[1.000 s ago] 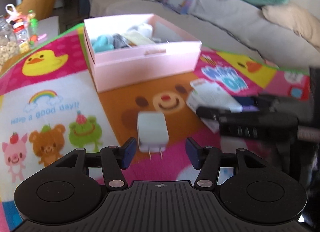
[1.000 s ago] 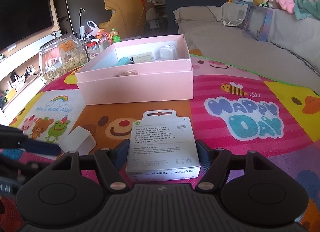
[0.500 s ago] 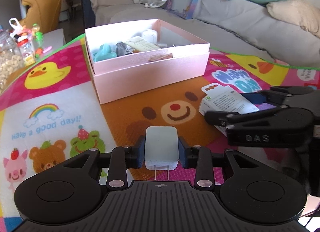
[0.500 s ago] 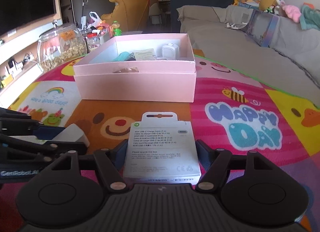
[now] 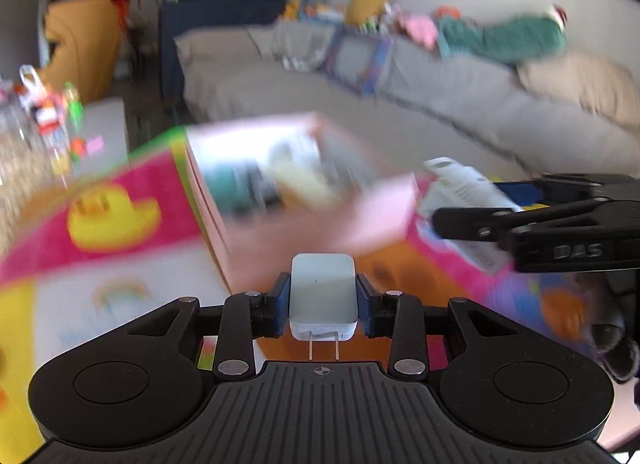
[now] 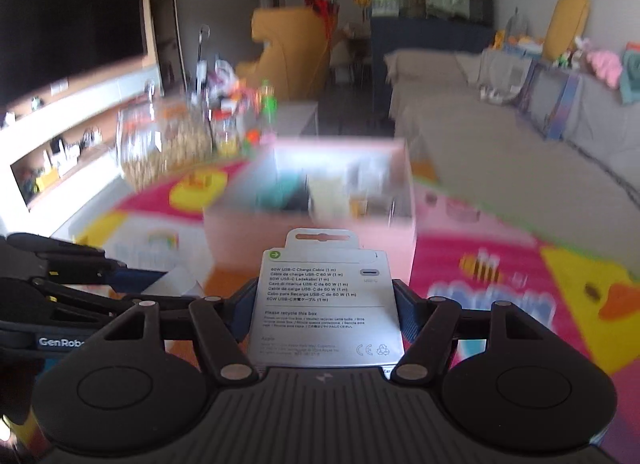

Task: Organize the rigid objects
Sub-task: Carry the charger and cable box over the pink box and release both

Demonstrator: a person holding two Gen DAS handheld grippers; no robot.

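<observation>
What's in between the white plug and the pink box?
Nothing sits there. In the left wrist view, only bare play mat shows between the white plug, pinched in the left tongs, and the blurry pink box.

Both loads are up off the play mat (image 5: pixel 100 199) now: charger (image 5: pixel 323 296) and cable box (image 6: pixel 326 304) ride higher, nearer the pink box (image 6: pixel 312 191).

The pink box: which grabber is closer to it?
Hard to tell, roughly equal. The left gripper holds the white charger just before the pink box; the right gripper holds the cable package likewise.
</observation>
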